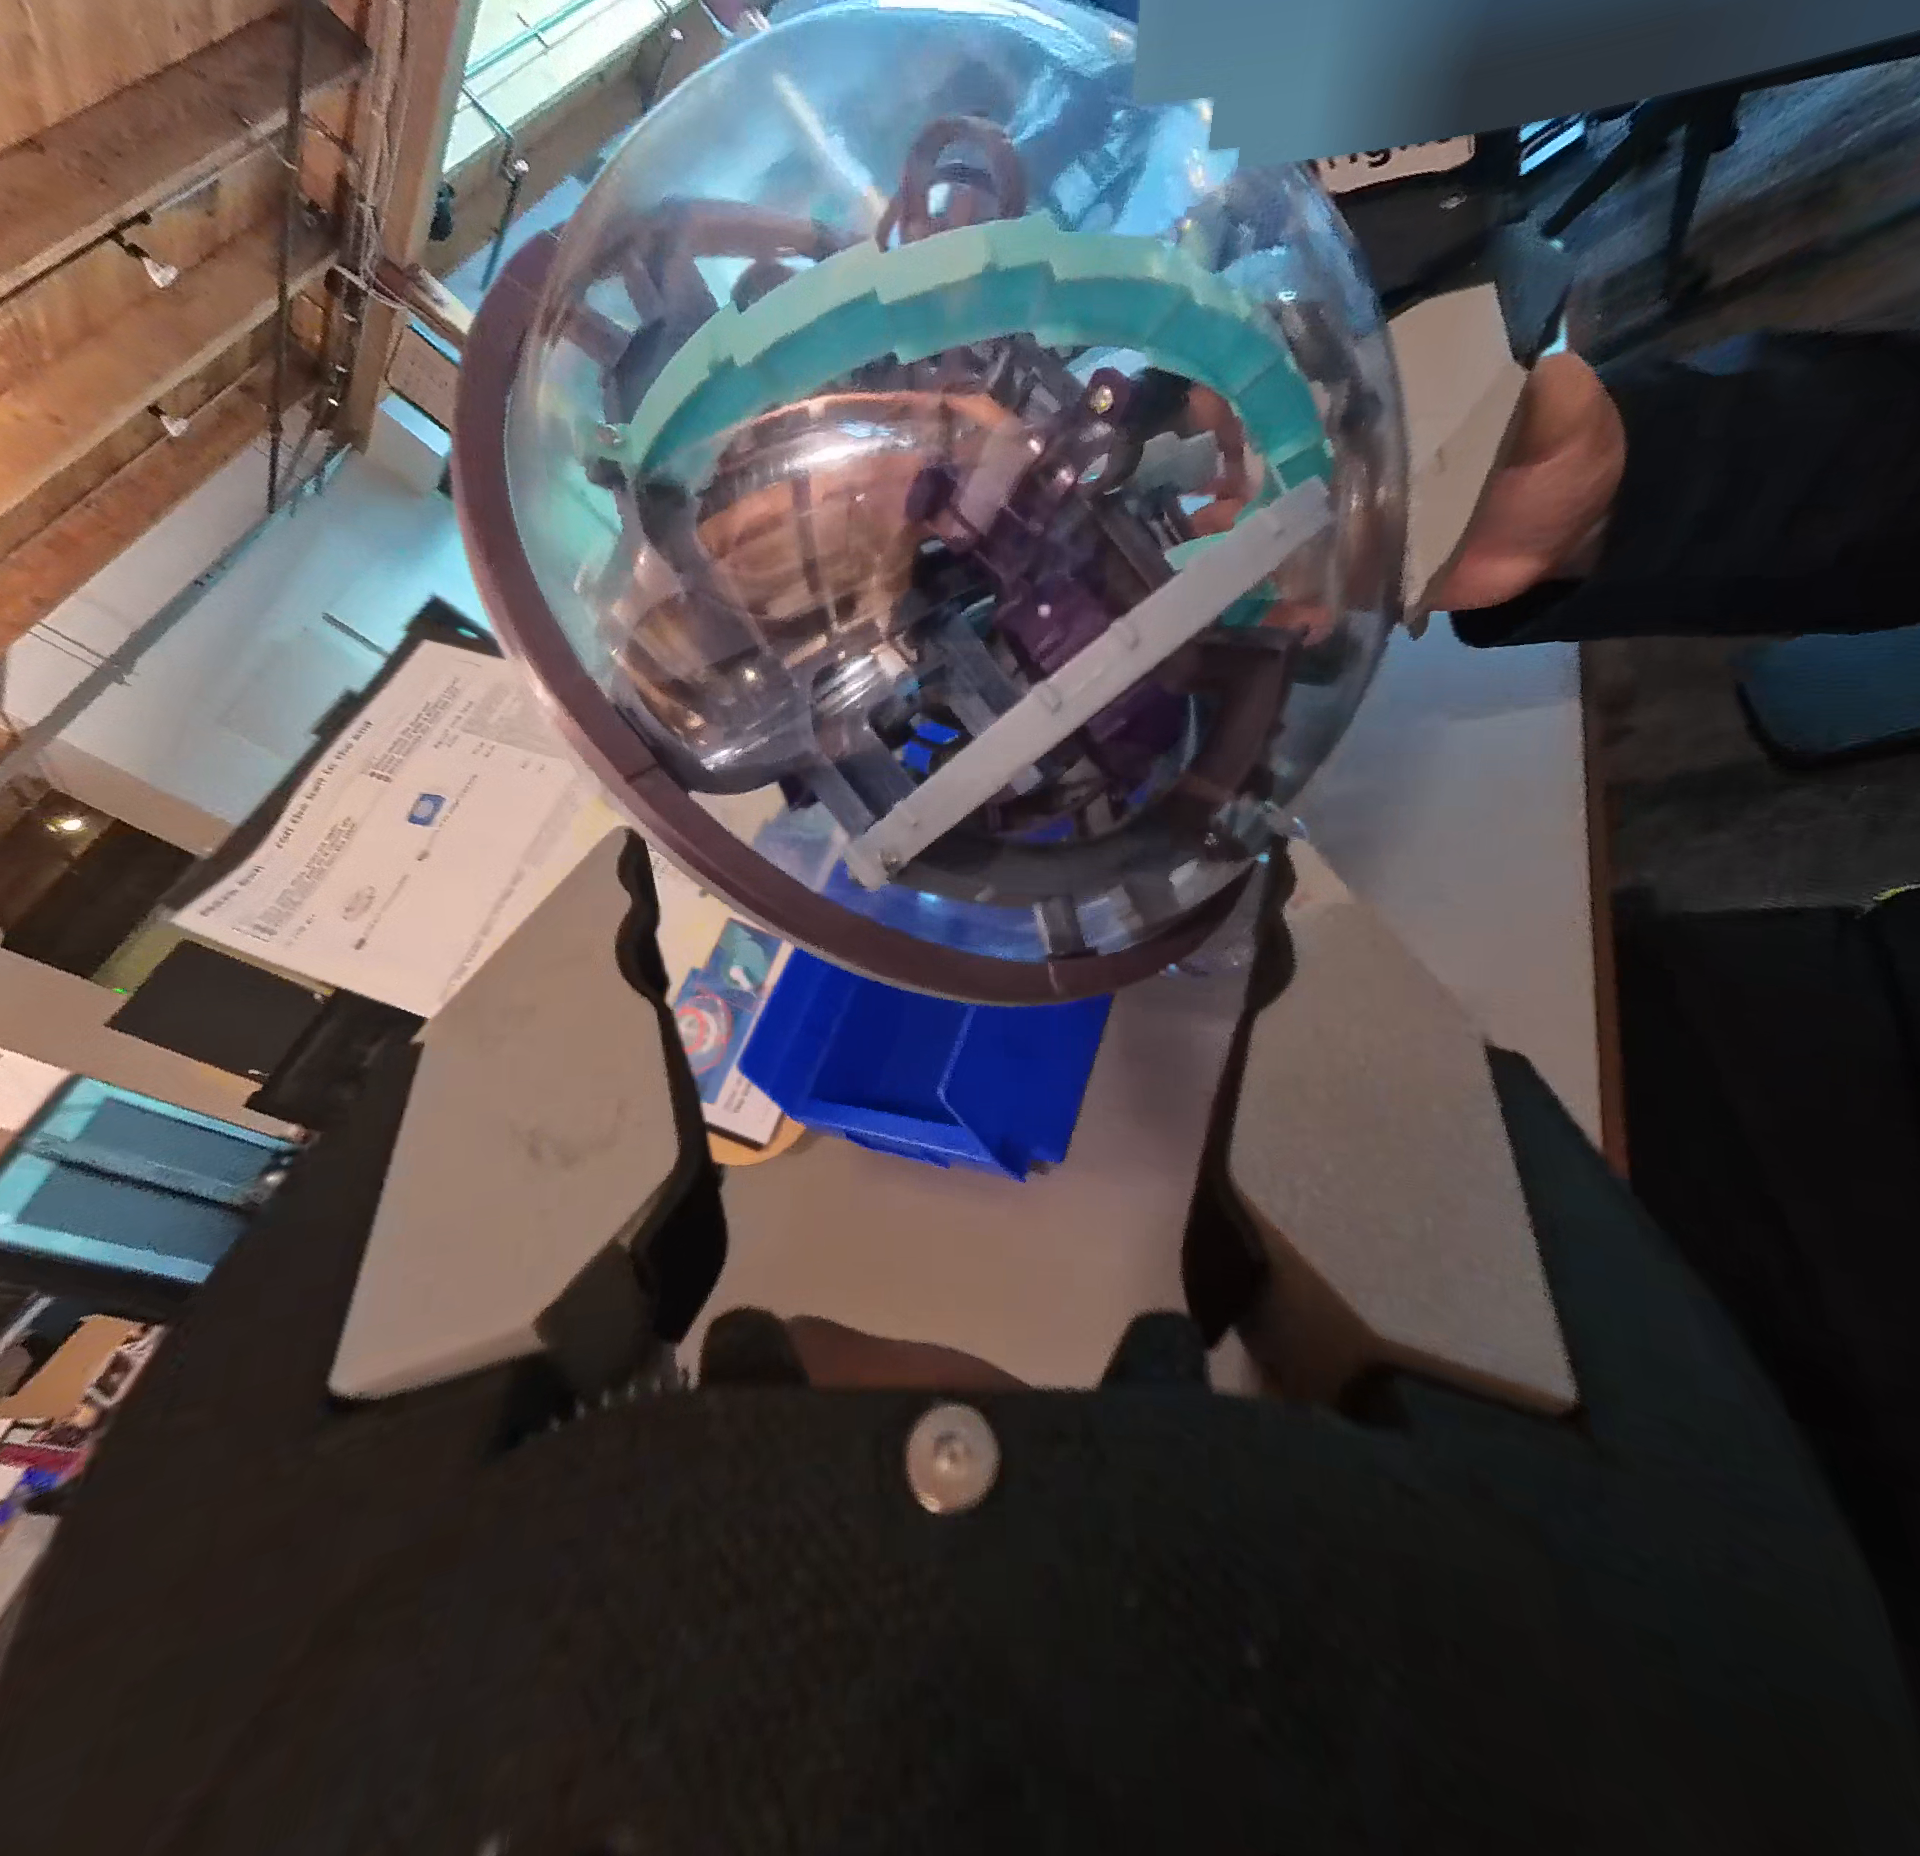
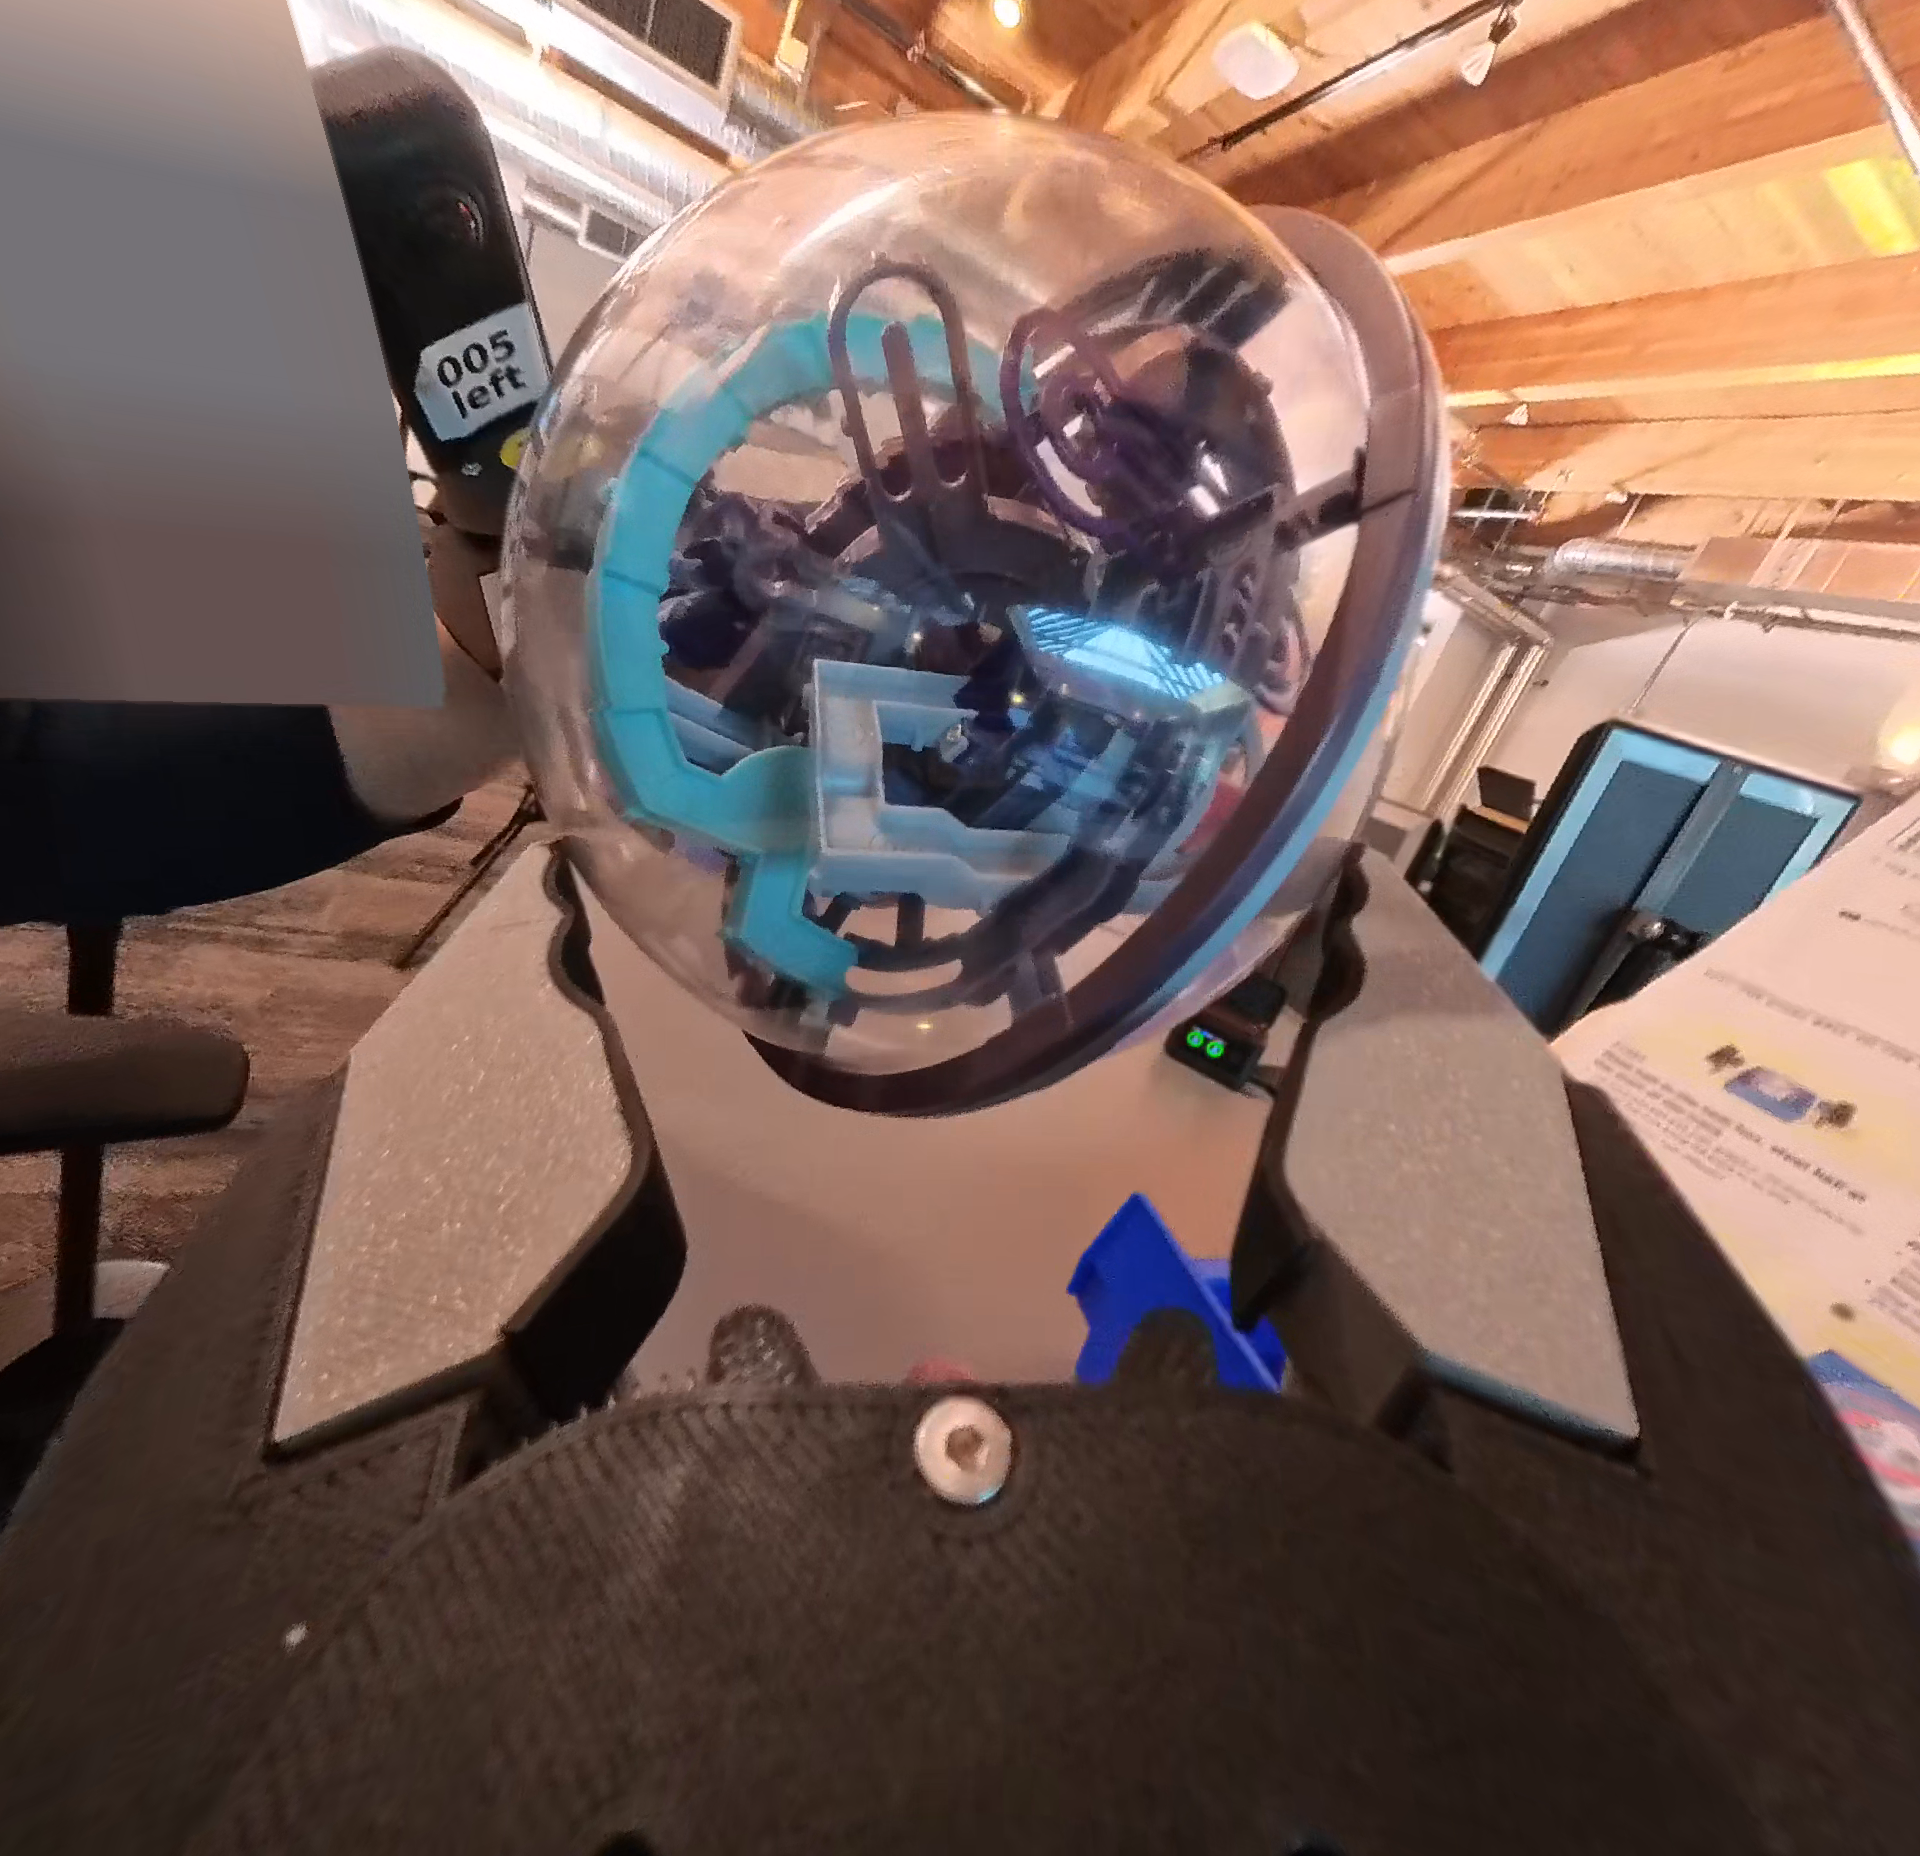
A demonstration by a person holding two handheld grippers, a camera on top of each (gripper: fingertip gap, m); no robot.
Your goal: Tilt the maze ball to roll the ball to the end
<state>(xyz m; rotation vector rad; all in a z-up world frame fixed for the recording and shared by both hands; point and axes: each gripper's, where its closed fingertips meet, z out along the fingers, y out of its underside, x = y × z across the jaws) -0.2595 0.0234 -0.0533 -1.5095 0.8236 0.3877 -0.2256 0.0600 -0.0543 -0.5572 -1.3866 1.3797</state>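
Two grippers carry the maze ball (image 1: 935, 518) up in the air above the worktop (image 1: 582, 1058), one from each side. In the left wrist view the left gripper (image 1: 951, 871) reaches under the clear sphere, its two black fingers spread wide; the finger at 1 o'clock presses against the shell near the dark equator ring (image 1: 520, 601), while the tip at 11 o'clock sits right at the ring's edge, and contact there is hard to judge. In the right wrist view the right gripper (image 2: 956, 902) is likewise spread wide around the lower part of the maze ball (image 2: 966, 601), both finger pads meeting the shell at 10 and 2 o'clock. So each gripper is clamped on the sphere.

Inside the ball run a teal track (image 2: 644, 601), a pale grey track (image 2: 883, 767) and purple looped rails (image 2: 1081, 404). The small ball inside cannot be made out. The ring sits tilted, running diagonally in both views.

Below the sphere, at 6 o'clock in the left wrist view, stands a blue bin (image 1: 925, 1068) on the worktop, with a printed sheet (image 1: 384, 809) at 9 o'clock. A person's hand (image 1: 1538, 497) shows at 3 o'clock beyond the ball. A wooden ceiling (image 2: 1558, 248) fills the upper right of the right wrist view
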